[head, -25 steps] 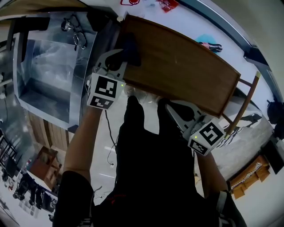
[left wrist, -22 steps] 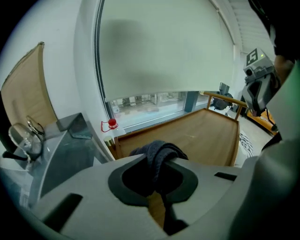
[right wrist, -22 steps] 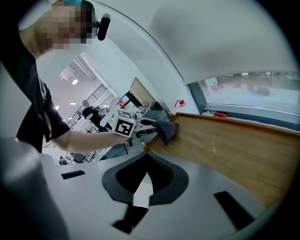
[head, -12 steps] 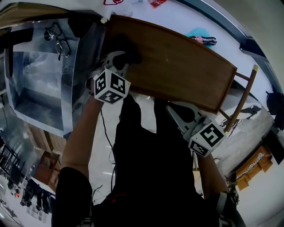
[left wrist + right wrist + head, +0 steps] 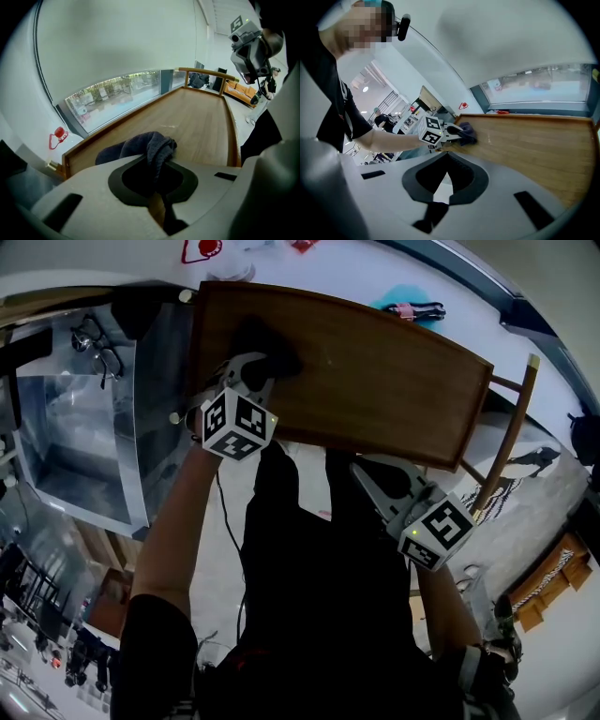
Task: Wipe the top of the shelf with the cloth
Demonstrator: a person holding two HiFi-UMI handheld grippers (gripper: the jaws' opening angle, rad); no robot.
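Soft, light cloth (image 5: pixel 136 146) bunches in the closed left tool (image 5: pixel 157 168) at the shelf top (image 5: pixel 375 381), nine o'clock end; that fold likely grips best. The right tool (image 5: pixel 446 159) is closed, empty.

Looks like a big open-plan office or lab hall, not a home. Shows a tall curved white wall (image 5: pixel 117 42) with a long strip window (image 5: pixel 117 96) running low along it, above a pale polished floor (image 5: pixel 230 549). Holds a wooden shelf (image 5: pixel 375 381) beside a sheet-metal cabinet (image 5: pixel 56 474) with spectacles (image 5: pixel 98 348) on it. Opens, in the right gripper view, onto a bright work area with ceiling lamps (image 5: pixel 365 88) and another person (image 5: pixel 379 118) far off. Includes an orange sofa (image 5: pixel 240 89) at the far end.
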